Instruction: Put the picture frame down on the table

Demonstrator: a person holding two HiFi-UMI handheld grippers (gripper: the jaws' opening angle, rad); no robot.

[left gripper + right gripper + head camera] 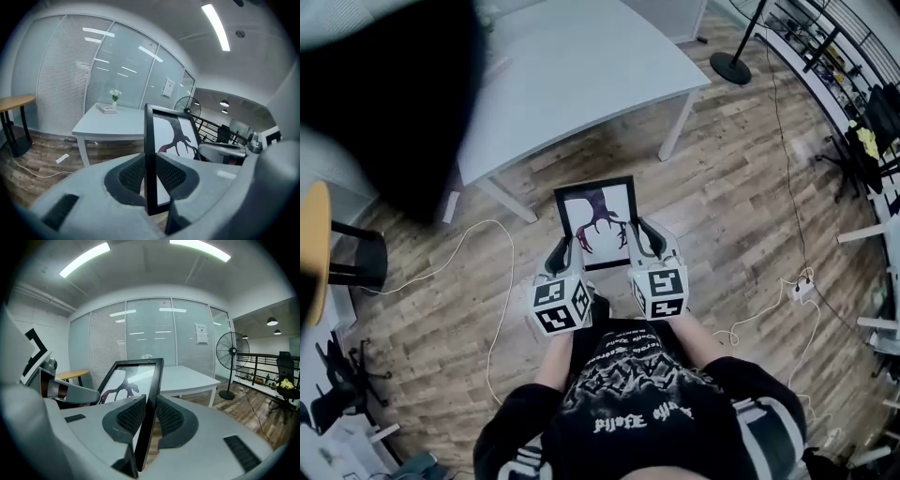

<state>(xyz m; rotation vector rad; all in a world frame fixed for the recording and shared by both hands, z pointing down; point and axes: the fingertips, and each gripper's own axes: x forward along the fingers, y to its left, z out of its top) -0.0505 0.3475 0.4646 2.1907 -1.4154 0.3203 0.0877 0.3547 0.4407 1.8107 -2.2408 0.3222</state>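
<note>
At the far left of the head view, a round table (311, 246) with a wooden top is seen, at 9 o'clock from the frame (598, 223). The left tool (562, 255) is held at 8 o'clock of the frame, and its jaws are closed on the frame's left edge. In the left gripper view the black moulding is seen edge-on, pinched between the two ribbed pads (133, 174).

The frame is held in the air between the two tools, over the wooden floor (722, 197). Its picture side is turned up toward the head camera, and a dark branching figure on a white ground is shown. No part of the frame touches the worktop (572, 66), which lies at 12 o'clock from it, with its near legs just beyond the frame's top edge. In the left gripper view a book (107, 108) and a small bunch of flowers (115, 95) are seen on the far part of the worktop.

The right tool (649, 241) is held at 4 o'clock of the frame, and its jaws are closed on the frame's right edge. In the right gripper view the moulding is seen clamped between both pads. A standing fan (232, 351) is seen at 3 o'clock from the frame in that view, on the floor beyond the worktop.
</note>
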